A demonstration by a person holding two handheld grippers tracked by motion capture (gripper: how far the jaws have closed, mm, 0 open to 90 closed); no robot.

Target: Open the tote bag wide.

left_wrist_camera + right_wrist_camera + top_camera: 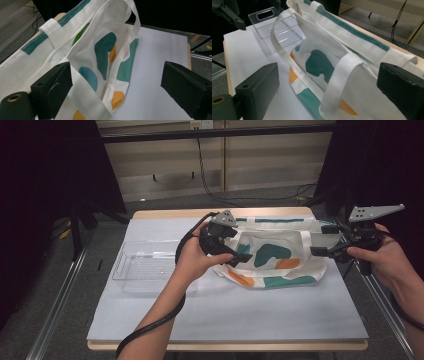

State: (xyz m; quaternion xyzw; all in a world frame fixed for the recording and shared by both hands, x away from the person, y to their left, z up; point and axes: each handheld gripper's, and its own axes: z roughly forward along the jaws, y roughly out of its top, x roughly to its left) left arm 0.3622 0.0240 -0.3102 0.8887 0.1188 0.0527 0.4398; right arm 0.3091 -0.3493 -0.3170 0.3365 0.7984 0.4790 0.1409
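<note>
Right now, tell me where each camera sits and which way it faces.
High view: above the person's side, looking forward and down at the table; both forearms, left gripper and right gripper show.
Left gripper view: rides that gripper, looking along its open jaws at the tote bag.
Right gripper view: between its open jaws, facing the bag and clear tray.
All three share the bag.

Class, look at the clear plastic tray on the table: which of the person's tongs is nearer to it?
Left. The left tongs hang just beside the clear tray, at the tote bag's near end; the right tongs sit beyond the bag's far end.
</note>
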